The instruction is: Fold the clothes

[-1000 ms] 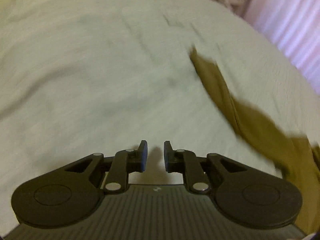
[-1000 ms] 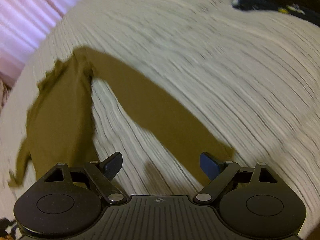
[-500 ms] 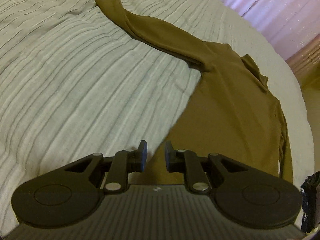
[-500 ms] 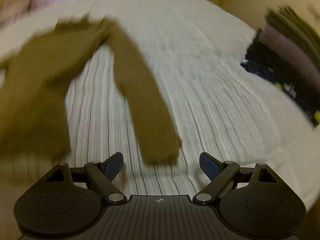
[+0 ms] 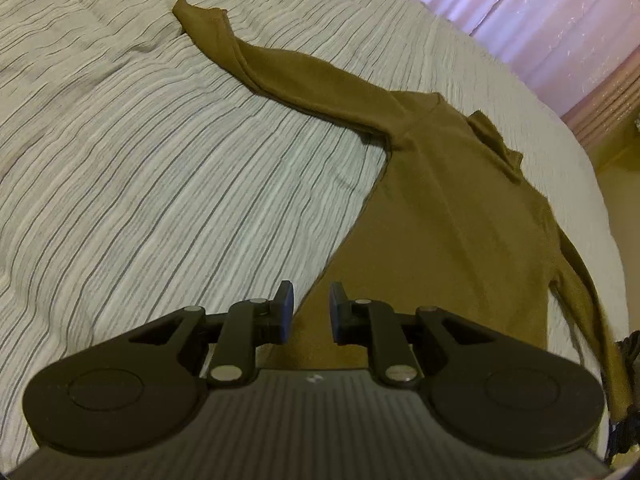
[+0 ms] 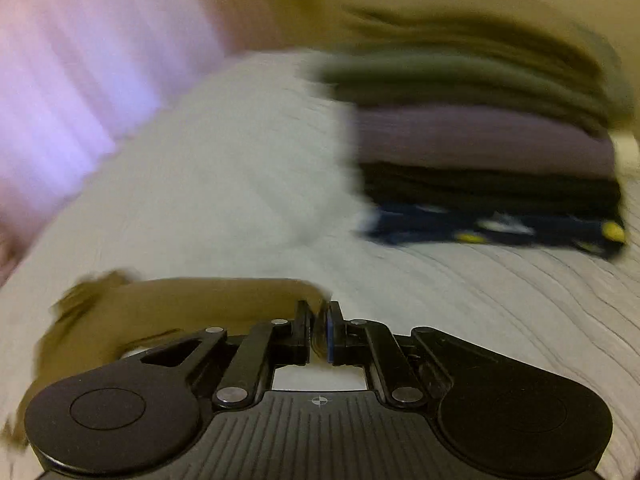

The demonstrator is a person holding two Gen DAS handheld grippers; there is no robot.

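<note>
An olive-brown long-sleeved shirt (image 5: 452,220) lies flat on the striped white bedspread (image 5: 140,160), one sleeve (image 5: 280,64) stretched out to the far left. My left gripper (image 5: 310,312) hovers over the shirt's lower left edge; its jaws stand a narrow gap apart with nothing between them. In the blurred right wrist view, my right gripper (image 6: 319,332) is shut on the cuff end of the other sleeve (image 6: 180,304), which trails off to the left over the bed.
A stack of folded clothes (image 6: 480,148) in green, mauve, black and patterned navy sits on the bed ahead and to the right of my right gripper. Pink curtains (image 5: 540,12) hang beyond the bed's far edge. Bare bedspread (image 6: 240,180) lies between sleeve and stack.
My right gripper swung toward the sleeve's end and went from wide open to shut on it. The left gripper came over the shirt's lower edge, its gap unchanged.
</note>
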